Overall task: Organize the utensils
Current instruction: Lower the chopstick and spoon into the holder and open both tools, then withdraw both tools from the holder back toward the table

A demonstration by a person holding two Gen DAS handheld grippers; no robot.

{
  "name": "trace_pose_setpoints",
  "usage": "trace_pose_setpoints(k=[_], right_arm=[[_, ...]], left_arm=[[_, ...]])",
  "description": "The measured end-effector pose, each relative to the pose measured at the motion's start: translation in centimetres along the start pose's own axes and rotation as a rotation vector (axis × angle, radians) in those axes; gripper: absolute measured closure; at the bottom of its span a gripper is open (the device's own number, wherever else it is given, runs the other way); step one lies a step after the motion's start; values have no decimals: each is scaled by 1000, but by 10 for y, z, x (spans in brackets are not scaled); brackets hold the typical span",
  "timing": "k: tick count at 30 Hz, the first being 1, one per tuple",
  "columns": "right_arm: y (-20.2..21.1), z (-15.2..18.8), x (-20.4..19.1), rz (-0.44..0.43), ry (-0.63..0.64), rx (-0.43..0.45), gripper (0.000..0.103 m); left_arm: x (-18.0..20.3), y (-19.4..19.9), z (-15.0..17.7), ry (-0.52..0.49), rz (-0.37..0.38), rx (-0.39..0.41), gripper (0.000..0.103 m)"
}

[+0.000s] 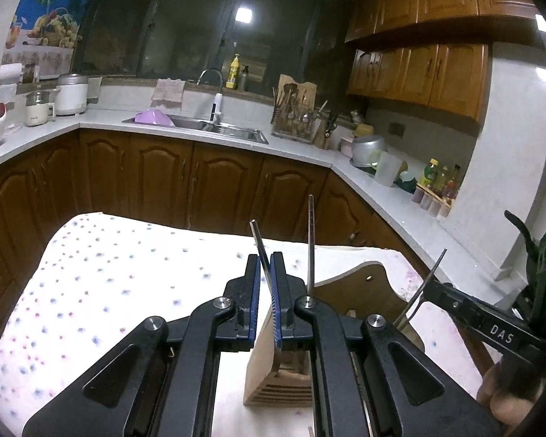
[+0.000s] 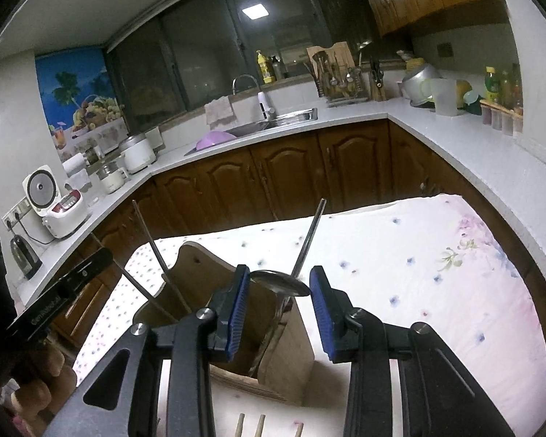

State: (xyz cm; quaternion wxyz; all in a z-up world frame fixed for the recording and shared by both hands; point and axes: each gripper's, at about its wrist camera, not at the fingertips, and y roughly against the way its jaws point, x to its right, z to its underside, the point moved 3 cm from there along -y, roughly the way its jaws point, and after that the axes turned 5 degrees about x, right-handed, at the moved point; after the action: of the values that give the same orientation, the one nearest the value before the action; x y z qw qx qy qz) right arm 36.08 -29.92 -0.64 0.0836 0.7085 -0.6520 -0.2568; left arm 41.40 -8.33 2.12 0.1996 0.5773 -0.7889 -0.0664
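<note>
The left gripper pinches a flat steel utensil over the wooden holder on the dotted cloth, while the right gripper, blue ribbed pads spread, flanks a shiny spoon.

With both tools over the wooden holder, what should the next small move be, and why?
Probably open the left tool. It is shut on a thin metal utensil whose lower end already sits down in the wooden holder. The right tool is open around a spoon already resting there.
</note>
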Motion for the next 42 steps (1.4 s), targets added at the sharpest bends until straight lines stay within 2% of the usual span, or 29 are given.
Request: trace_pose_setpoints(k=[3, 5, 7, 8, 10, 11, 13, 17, 19, 21, 26, 35, 42], right_arm=[[2, 0, 2, -18, -14, 5, 67], [2, 0, 4, -27, -26, 3, 65], [3, 0, 6, -40, -45, 6, 51], [6, 0, 6, -42, -51, 11, 49], [11, -2, 7, -46, -61, 20, 48], [14, -2, 7, -51, -68, 24, 46], [19, -1, 9, -59, -81, 28, 34], [33, 4, 12, -55, -82, 41, 25], [42, 9, 15, -51, -87, 54, 16], [51, 12, 16, -47, -92, 67, 12], [82, 27, 14, -59, -100, 81, 12], [132, 68, -2, -60, -40, 50, 12], [162, 94, -11, -50, -23, 46, 12]], left_arm=[[-2, 0, 0, -5, -9, -8, 94], [-4, -1, 0, -3, -15, -16, 85], [-7, 1, 1, 1, -23, -15, 68], [-7, 4, 1, 2, -26, -12, 65], [-10, 9, 2, 10, -38, -12, 46], [-11, 11, 2, 12, -48, -11, 41], [-13, 18, 4, 13, -74, -10, 26], [-16, 34, 11, 20, -88, -13, 19], [-19, 45, 18, 26, -102, -19, 10], [-21, 57, 24, 37, -112, -28, 7], [-20, 91, 48, 39, -122, -57, 7], [-13, 142, 91, 35, -112, -123, 7], [-8, 170, 113, 24, -98, -162, 7]])
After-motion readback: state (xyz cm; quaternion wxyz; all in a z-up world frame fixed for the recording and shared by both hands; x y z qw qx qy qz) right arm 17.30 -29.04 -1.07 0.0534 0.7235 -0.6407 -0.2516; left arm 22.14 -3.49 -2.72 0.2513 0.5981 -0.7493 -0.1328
